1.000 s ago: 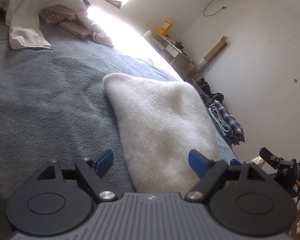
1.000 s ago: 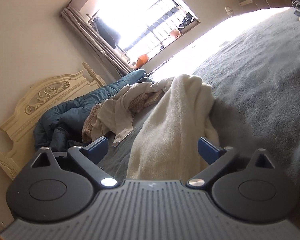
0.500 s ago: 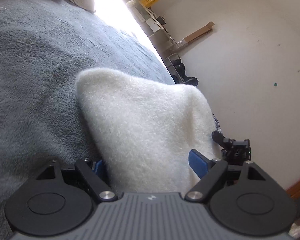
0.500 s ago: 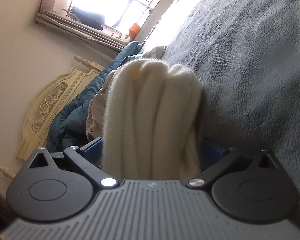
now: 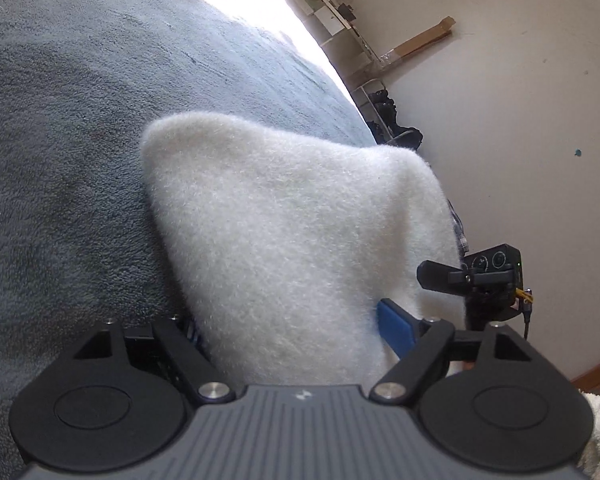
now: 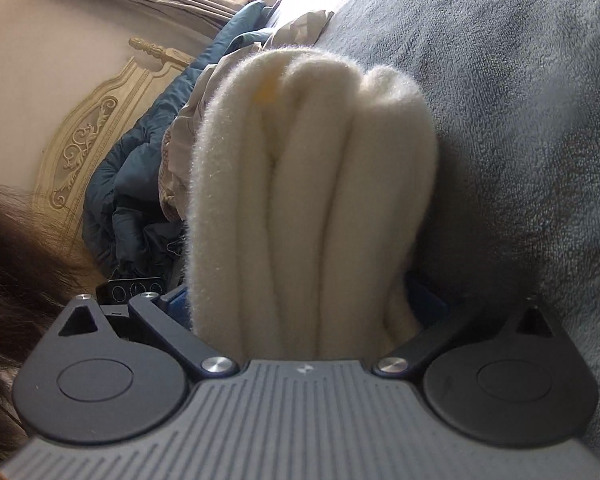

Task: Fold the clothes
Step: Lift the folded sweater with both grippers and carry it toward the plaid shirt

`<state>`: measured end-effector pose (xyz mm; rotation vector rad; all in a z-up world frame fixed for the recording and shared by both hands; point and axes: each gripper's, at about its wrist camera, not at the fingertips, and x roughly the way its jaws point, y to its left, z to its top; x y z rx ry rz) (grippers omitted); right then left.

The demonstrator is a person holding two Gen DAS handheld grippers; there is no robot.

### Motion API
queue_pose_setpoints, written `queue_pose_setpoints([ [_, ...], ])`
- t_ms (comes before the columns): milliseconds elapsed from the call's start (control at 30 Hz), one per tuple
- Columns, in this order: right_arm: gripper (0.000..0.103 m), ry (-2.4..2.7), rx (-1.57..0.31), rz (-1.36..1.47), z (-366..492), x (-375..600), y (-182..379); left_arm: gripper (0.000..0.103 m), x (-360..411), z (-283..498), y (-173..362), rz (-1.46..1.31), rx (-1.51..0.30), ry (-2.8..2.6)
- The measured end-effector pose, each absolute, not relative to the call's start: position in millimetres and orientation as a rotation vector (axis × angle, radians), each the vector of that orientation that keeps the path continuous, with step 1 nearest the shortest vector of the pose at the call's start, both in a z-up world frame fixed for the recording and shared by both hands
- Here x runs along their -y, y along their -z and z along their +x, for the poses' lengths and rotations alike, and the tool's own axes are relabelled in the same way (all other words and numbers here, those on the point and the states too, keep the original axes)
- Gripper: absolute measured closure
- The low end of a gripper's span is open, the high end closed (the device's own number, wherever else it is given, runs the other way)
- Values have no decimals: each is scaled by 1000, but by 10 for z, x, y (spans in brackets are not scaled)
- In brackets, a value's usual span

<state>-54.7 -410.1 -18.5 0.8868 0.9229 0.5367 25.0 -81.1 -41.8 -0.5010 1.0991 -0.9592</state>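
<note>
The bed (image 5: 80, 128) is wide and bare to the left of the white garment (image 5: 292, 240). In the right view, a heap of clothes (image 6: 188, 128) and a blue quilt (image 6: 140, 168) block the way by the headboard (image 6: 96, 152)

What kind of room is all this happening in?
Most likely a bedroom: a carved cream headboard, a rumpled blue duvet beside it, and a wide grey blanket on which a fluffy white garment is being folded.
</note>
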Motion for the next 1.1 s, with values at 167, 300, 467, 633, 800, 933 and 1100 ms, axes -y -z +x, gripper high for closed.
queue_pose_setpoints([
  [167, 12, -477, -1010, 799, -379, 3909, 76, 26, 942, 311, 336, -500, -1179, 877],
  [300, 33, -404, -1049, 805, -393, 3846, -58, 36, 1046, 359, 270, -498, -1242, 809],
  [467, 42, -372, -1046, 805, -438, 3785, -163, 37, 1205, 336, 110, -463, -1273, 753],
  [633, 44, -358, -1036, 860, -492, 3863, -238, 38, 1312, 328, -94, -455, -1281, 740],
  [800, 44, -340, -1024, 910, -576, 4010, -367, 37, 1488, 346, -300, -448, -1290, 746],
  [933, 45, -310, -995, 937, -671, 4206, -504, 38, 1770, 401, -477, -439, -1291, 787],
  [1100, 45, -244, -945, 967, -898, 4626, -699, 38, 2333, 414, -656, -411, -1300, 880],
])
